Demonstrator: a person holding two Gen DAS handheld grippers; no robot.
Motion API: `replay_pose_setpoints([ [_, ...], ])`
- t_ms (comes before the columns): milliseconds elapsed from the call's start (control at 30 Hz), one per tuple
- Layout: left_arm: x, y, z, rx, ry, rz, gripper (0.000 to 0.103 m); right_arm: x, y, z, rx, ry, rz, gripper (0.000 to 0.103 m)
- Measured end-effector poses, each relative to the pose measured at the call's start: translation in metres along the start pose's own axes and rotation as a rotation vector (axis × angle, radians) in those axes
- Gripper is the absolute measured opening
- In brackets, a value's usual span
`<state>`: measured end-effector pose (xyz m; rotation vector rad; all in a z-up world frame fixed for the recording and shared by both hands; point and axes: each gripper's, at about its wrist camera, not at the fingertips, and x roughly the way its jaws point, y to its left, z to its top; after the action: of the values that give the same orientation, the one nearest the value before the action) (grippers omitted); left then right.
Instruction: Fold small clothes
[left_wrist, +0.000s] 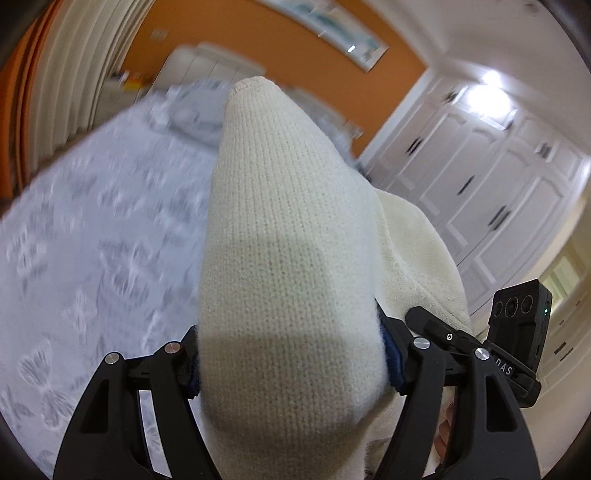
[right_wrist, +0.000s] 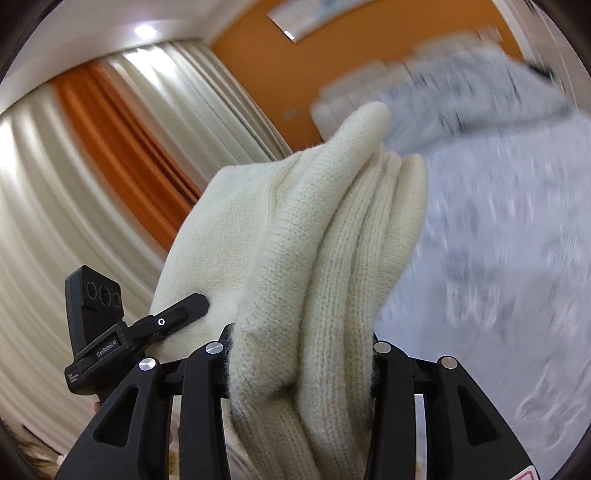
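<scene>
While both tongs (left_wrist: 291, 365) (right_wrist: 299, 369) clamp it, the cream ribbed-knit garment (left_wrist: 280, 236) bunches in thick soft folds above a patterned bedspread (left_wrist: 92, 236)

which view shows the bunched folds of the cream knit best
The right wrist view: the cream knit shows several stacked ridges running up from the right hand-held gripper. The left wrist view shows only one smooth, broad panel of it.

Black clamp (right_wrist: 107, 349) on the other gripper, right wrist view: "GenRobot.AI". Same kind of clamp (left_wrist: 504, 367), left wrist view: only "DAS" legible, rest cut off.
</scene>
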<state>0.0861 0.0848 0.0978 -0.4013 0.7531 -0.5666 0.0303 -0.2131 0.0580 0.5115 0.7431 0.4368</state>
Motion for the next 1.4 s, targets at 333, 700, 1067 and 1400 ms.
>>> replay_pose_setpoints([
  [333,0.061,0.095,-0.111,-0.058,0.157,0.317,0.090,0.052,-0.110,-0.091,0.230,0.203,-0.278,0.056],
  [700,0.108,0.142,-0.128,-0.402,0.308,0.098,0.076,0.115,-0.110,-0.088,0.282,0.272,-0.263,0.039],
  [1067,0.077,0.085,-0.078,-0.089,0.132,0.185,0.064,0.096,-0.099,-0.053,0.105,0.193,-0.259,0.043],
  [1400,0.078,0.105,-0.127,-0.150,0.217,0.341,0.082,0.035,-0.077,-0.077,0.145,0.126,-0.297,0.019],
])
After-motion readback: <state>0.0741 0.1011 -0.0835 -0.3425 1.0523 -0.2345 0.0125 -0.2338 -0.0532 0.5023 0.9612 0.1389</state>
